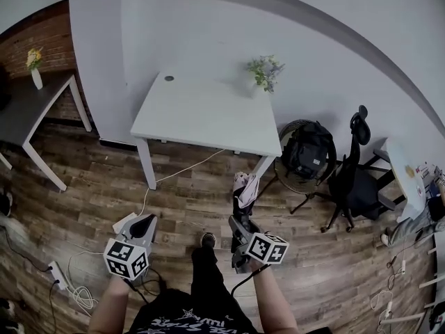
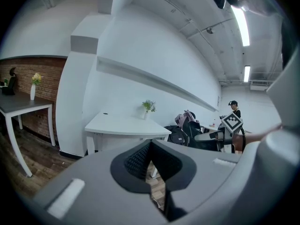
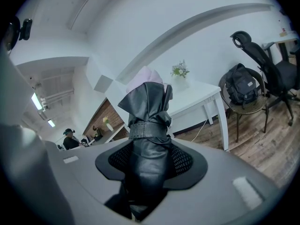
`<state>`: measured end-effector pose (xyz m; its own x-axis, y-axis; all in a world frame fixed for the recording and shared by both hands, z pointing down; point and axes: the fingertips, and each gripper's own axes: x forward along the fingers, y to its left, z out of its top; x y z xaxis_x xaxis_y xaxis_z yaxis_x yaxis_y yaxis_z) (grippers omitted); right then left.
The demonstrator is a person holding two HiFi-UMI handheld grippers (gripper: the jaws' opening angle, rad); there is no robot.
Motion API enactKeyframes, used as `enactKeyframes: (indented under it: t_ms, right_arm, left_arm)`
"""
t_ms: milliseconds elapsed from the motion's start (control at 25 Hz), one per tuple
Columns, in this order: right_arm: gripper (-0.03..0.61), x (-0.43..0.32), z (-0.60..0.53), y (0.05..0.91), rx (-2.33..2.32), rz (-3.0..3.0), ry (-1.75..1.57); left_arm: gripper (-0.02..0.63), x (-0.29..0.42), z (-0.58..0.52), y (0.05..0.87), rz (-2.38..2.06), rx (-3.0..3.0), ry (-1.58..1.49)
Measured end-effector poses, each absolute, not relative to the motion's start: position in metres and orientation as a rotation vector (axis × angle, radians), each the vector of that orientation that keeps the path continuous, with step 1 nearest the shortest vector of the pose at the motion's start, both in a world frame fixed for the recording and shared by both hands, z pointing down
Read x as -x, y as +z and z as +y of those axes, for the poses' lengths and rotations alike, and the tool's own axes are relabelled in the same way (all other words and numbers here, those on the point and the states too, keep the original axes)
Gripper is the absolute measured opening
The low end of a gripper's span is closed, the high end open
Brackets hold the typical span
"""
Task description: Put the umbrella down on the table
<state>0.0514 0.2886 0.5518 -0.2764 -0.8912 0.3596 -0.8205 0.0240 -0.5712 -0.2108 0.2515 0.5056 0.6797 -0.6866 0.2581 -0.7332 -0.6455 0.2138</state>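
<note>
Umbrella (image 3: 149, 125), folded, dark and cinched by a strap, stands upright between the jaws of the right gripper (image 3: 150, 161). The jaws are part-way closed and grip its lower body, and a pale pink end shows at its top. In the head view the umbrella (image 1: 243, 193) rises from the right gripper (image 1: 240, 227) at lower centre, above the wooden floor (image 1: 188, 200). Its pale end is just below the near right corner of the white table (image 1: 201, 113), beside that corner's leg and short of the table's near edge.

The left gripper (image 1: 144, 226) is at lower left of the head view, well apart from the umbrella. In its own view the left gripper (image 2: 149, 165) has its jaws closed together with nothing between them.

On the table, a plant (image 1: 264, 72) stands at the far right corner, and the rest of the top is bare white. The far edge meets the wall (image 1: 208, 40).

To the right of the table are a backpack (image 1: 309, 148) on a round seat and an office chair (image 1: 354, 179). A cable (image 1: 181, 171) runs over the floor under the near edge. A grey side table (image 1: 28, 110) stands at upper left.
</note>
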Motion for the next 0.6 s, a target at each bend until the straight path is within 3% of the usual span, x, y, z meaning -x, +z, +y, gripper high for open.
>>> enactKeyframes:
  t_ms: [600]
  right_arm:
    - [0.209, -0.14, 0.045, 0.574, 1.693, 2.237, -1.186]
  left_arm:
    - [0.003, 0.13, 0.035, 0.516, -1.267, -2.517, 0.272]
